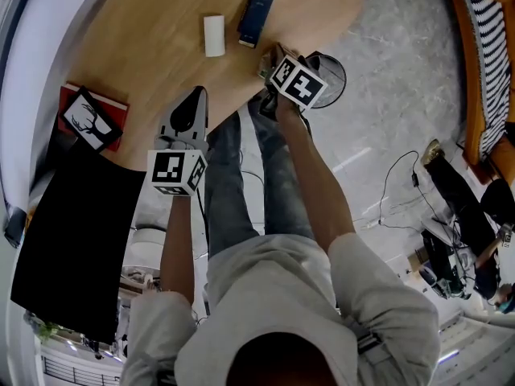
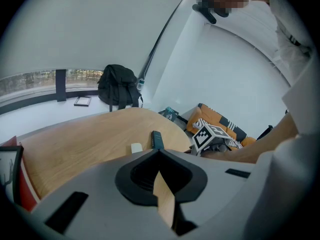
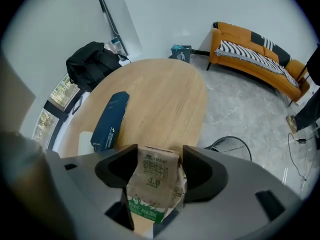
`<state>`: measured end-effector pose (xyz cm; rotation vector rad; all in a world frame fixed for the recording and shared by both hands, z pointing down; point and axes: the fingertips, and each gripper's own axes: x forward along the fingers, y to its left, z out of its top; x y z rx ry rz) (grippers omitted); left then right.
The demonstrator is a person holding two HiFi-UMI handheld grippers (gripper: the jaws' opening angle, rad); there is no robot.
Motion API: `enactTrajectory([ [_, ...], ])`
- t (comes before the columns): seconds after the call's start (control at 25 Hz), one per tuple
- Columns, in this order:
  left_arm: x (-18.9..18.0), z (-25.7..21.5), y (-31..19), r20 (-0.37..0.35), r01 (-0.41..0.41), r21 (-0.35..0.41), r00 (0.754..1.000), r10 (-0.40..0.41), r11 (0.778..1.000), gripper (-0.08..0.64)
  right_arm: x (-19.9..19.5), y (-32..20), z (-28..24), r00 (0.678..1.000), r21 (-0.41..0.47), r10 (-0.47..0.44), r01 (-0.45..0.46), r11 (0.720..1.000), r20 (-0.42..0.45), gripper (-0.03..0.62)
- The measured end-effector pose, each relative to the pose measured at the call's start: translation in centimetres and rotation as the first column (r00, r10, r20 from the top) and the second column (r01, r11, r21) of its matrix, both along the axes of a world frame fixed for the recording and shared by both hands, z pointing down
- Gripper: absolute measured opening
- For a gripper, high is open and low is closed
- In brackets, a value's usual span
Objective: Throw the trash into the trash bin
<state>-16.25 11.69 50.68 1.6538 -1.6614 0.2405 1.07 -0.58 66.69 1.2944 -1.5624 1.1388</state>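
Observation:
A crumpled milk carton [image 3: 154, 181] with green print stands at the near edge of the round wooden table [image 3: 160, 99]. My right gripper [image 3: 157, 166] points steeply down over it, its jaws against both sides of the carton. In the head view the carton [image 1: 271, 57] peeks out beyond the right gripper [image 1: 275, 69]. The wire trash bin [image 1: 331, 80] stands on the floor just right of that gripper, beside the table edge, and shows as a dark ring [image 3: 231, 147]. My left gripper [image 1: 187, 112] hangs shut and empty over the table's near edge [image 2: 159, 154].
A dark blue box [image 1: 257, 13] and a white roll [image 1: 214, 35] lie on the table. A red book with a deer picture [image 1: 90, 117] sits at the left edge. A black backpack [image 3: 92, 61], an orange sofa [image 3: 255, 54] and floor cables [image 1: 394, 191] surround the table.

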Motion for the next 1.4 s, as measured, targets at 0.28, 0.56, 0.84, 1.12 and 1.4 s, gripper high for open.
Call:
enactTrajectory([
  [0.28, 0.0, 0.1, 0.0, -0.005, 0.0, -0.005, 1.0, 0.0, 1.0, 0.017, -0.2, -0.1, -0.5, 0.999, 0.017, -0.006, 0.005, 1.0, 0.045, 0.281],
  [0.56, 0.4, -0.2, -0.3, -0.001, -0.013, 0.0, 1.0, 0.013, 1.0, 0.017, -0.4, -0.5, -2.7, 0.992, 0.096, -0.071, 0.062, 0.993, 0.101, 0.281],
  [0.84, 1.9, -0.8, -2.2, 0.01, -0.072, 0.017, 0.997, 0.072, 0.997, 0.017, 5.3, -1.1, -3.9, 0.996, 0.128, -0.01, -0.001, 0.992, 0.087, 0.281],
  [1.12, 6.2, -1.1, -4.9, 0.008, -0.191, 0.025, 0.982, 0.191, 0.981, 0.017, 14.9, -0.6, -2.7, 0.994, 0.122, 0.109, -0.112, 0.986, 0.027, 0.281],
  [1.4, 11.4, -1.2, -7.3, 0.008, -0.325, 0.022, 0.946, 0.325, 0.945, 0.017, 20.7, 0.6, -1.3, 0.976, 0.109, 0.217, -0.217, 0.97, 0.019, 0.282],
])
